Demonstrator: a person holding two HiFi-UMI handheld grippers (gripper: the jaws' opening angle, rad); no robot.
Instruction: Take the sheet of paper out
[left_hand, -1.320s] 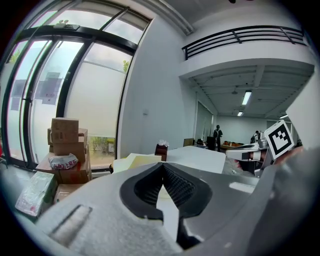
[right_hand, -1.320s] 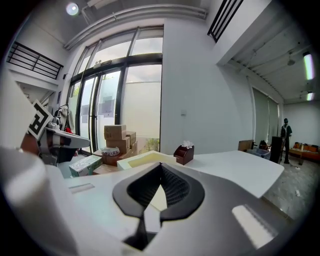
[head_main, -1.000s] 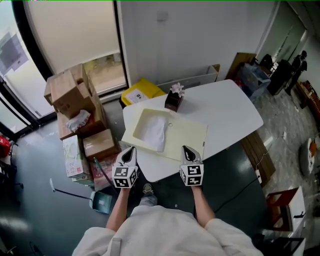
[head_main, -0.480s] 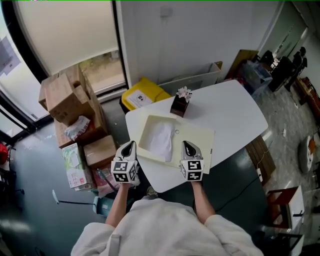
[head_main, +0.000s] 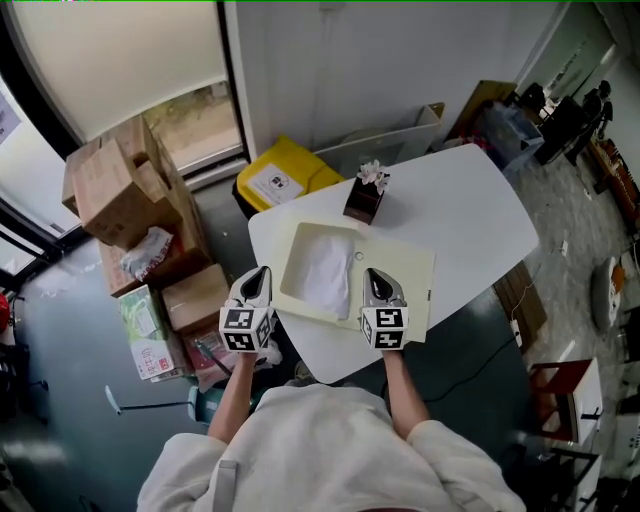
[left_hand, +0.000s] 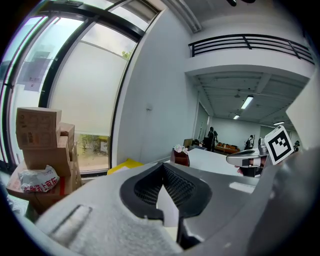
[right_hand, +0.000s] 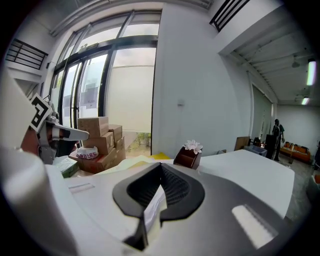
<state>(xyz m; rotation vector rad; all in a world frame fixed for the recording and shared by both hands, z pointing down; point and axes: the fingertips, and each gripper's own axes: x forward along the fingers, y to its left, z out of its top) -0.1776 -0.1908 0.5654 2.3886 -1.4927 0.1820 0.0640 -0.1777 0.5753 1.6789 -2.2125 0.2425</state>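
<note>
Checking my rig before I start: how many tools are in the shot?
2. The left tool is at the white table's left edge, beside the cream tray; the right tool is over the tray's near edge. None hidden.

White table (head_main: 470, 215) carries open cream box (head_main: 408, 268) near front edge, brown tissue box (head_main: 362, 205) behind it

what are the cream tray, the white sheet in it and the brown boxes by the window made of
Cream tray: probably paperboard, matte; thin low walls and a flat folded-out flap.
White sheet: thin paper, perhaps tissue; softly wrinkled, no gloss.
Brown boxes: cardboard by the look, matte, with folded flaps.
</note>
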